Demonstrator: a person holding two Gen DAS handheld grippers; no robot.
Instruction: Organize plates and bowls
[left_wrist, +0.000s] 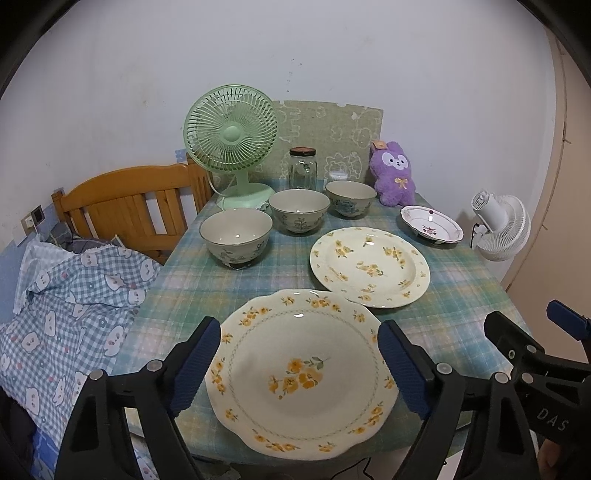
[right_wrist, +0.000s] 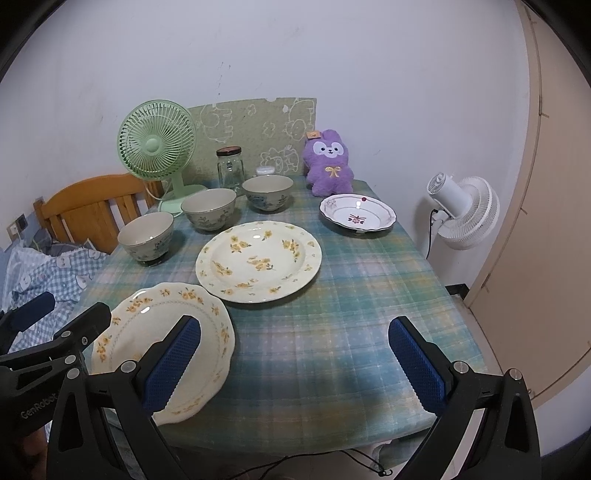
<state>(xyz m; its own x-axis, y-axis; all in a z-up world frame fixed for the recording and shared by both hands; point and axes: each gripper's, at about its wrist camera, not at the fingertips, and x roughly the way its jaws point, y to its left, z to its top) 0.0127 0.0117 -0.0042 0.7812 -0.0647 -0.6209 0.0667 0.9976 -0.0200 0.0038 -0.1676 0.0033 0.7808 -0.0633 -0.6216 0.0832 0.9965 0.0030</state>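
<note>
A scalloped plate (left_wrist: 295, 332) with yellow flowers lies at the table's near edge. My left gripper (left_wrist: 301, 369) hovers over it, open, its blue pads either side of the plate without touching. Behind it sit a round yellow-flowered deep plate (left_wrist: 369, 267) and a small white plate (left_wrist: 431, 223) with a red motif. Three bowls (left_wrist: 236, 238) (left_wrist: 299, 210) (left_wrist: 350, 197) stand in a row at the back left. My right gripper (right_wrist: 295, 365) is open over bare tablecloth, to the right of the scalloped plate (right_wrist: 147, 332).
A green fan (left_wrist: 231, 144), a glass jar (left_wrist: 303, 168) and a purple plush toy (left_wrist: 395, 173) line the back of the table. A white fan (right_wrist: 461, 210) stands off the right edge. A wooden headboard (left_wrist: 125, 206) and checked bedding (left_wrist: 74, 302) lie left.
</note>
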